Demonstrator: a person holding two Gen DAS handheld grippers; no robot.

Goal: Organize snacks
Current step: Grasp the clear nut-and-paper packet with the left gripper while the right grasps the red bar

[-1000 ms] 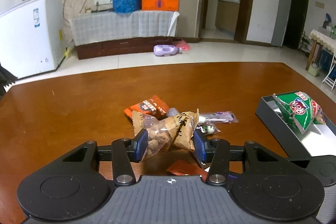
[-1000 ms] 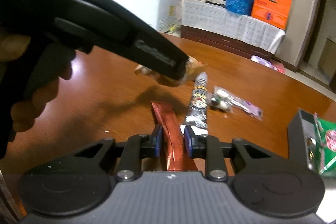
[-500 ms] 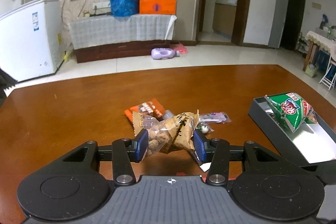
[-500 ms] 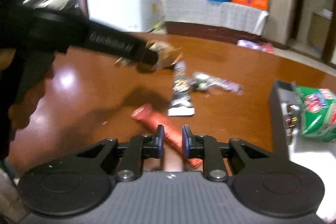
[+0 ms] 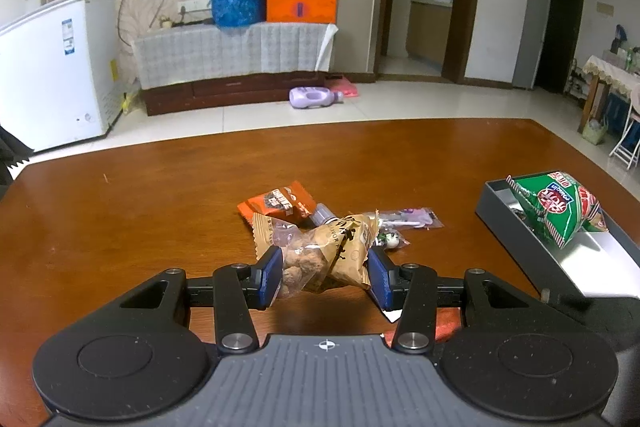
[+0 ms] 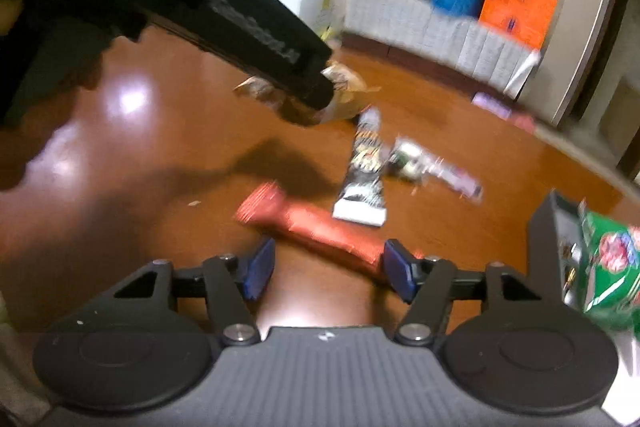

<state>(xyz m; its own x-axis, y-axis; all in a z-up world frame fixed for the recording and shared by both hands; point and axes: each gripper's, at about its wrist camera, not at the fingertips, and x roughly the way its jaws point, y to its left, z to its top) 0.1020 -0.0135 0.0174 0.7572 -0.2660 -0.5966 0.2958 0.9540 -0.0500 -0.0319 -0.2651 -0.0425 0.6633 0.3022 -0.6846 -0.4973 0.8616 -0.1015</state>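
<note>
The left gripper (image 5: 322, 273) is clamped on a crinkly tan-and-clear nut packet (image 5: 324, 251), carried clear of the counter (image 5: 120, 219) above the loose pile. It looks light and soft, the film crumpling between the blue pads, so I judge it could slip or twist if squeezed at one end; the pads sit on the filled middle, which seems the surest place.

The right gripper (image 6: 328, 273) has just been opening – its jaws now stand well apart, and the red stick pack (image 6: 316, 227) lies flat on the counter, slanting across the gap with its near end running behind the right pad; no pad seems to press it. That pack is thin, glossy and probably slippery, best taken across its narrow width near the middle.

The grey tray (image 5: 560, 263) at the right already carries a green puffed bag (image 5: 560, 207), likely fragile contents. An orange packet (image 5: 280, 205), a black-and-white stick (image 6: 364, 171) and a clear wrapped piece (image 6: 432, 167) wait on the counter.

The right view is smeared with blur – labels unreadable – and the tray's near end is cut off in both views
</note>
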